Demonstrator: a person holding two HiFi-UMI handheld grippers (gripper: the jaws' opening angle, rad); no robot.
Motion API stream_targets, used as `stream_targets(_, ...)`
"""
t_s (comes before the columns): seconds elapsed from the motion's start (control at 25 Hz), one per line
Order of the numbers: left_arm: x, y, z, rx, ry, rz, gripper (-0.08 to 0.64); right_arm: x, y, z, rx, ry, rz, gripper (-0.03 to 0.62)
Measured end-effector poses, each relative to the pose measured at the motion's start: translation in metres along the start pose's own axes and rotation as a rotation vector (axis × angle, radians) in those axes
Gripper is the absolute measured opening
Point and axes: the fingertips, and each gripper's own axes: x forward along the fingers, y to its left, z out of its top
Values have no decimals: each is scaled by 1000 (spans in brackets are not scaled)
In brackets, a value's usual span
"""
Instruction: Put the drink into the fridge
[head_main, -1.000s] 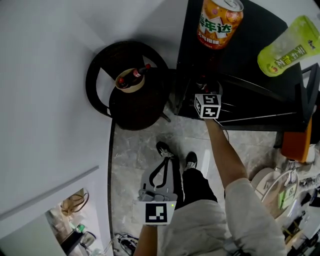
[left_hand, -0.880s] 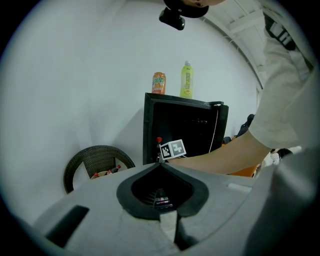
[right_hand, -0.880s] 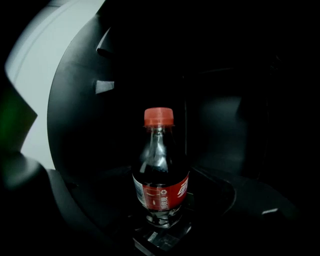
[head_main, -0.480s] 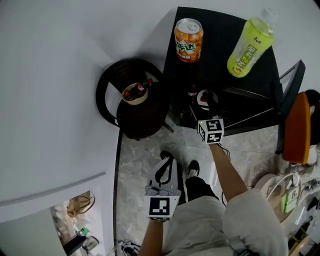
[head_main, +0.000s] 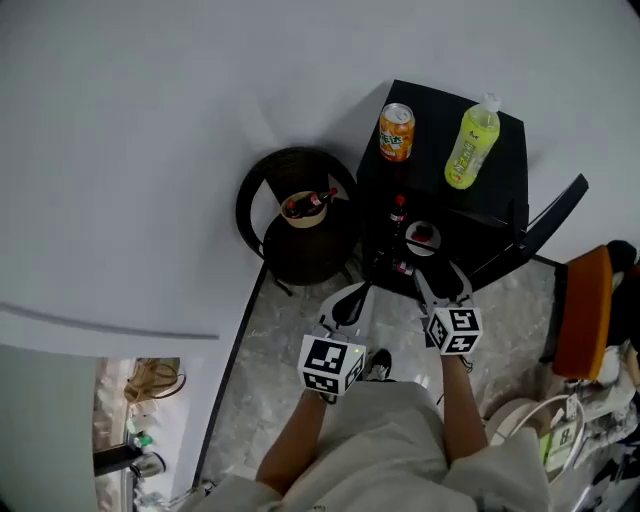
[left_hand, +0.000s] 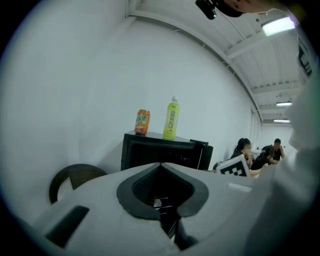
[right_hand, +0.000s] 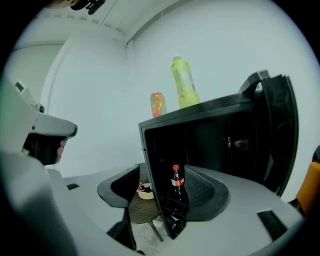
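Note:
The black mini fridge (head_main: 440, 200) stands with its door (head_main: 548, 213) swung open to the right. A cola bottle (head_main: 398, 211) stands upright on a shelf inside, also visible as the bottle (right_hand: 176, 183) past my right gripper's jaws. My right gripper (head_main: 443, 286) hangs open and empty in front of the fridge, clear of it. Level with it on the left, my left gripper (head_main: 350, 296) is shut on nothing. An orange can (head_main: 395, 131) and a green bottle (head_main: 470, 148) stand on the fridge top.
A round dark wicker table (head_main: 300, 235) left of the fridge carries a bowl (head_main: 303, 207) with another small cola bottle. An orange seat (head_main: 583, 310) stands to the right. White wall runs behind. People (left_hand: 260, 152) sit in the distance.
My right gripper has drawn back out of the fridge towards me, and the view has pulled away. The left gripper has risen beside it. The cola bottle stays on the shelf.

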Motion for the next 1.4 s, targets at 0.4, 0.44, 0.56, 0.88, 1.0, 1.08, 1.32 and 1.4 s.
stream_targets(0.4,14,-21,29,151,-6,-65,9,-59,3,36,34,-103,-20,136)
stream_targets(0.44,15,-25,31,157,-12,-74,9,-62,5,35,37,-101,-16,129)
stream_targets(0.56,16,-29,37,158,-32,-86,9,-67,13,26,72,-95,15,46)
stream_targets(0.88,20,-27,35,122,-29,-107,8,-80,30,24,38,-51,28,7)
stream_targets(1.0,27,-22,30,105,-34,-117,9,-85,30,31,69,-67,18,8)
stream_targets(1.08,27,-17,29,82,-31,-123,8,-88,31,32,97,-70,1,8)
stream_targets(1.32,30,8,49,100,-47,-172,8,-68,41,49,145,-103,-55,8)
stream_targets(1.4,35,16,54,119,-45,-193,9,-57,46,57,140,-111,-78,8)
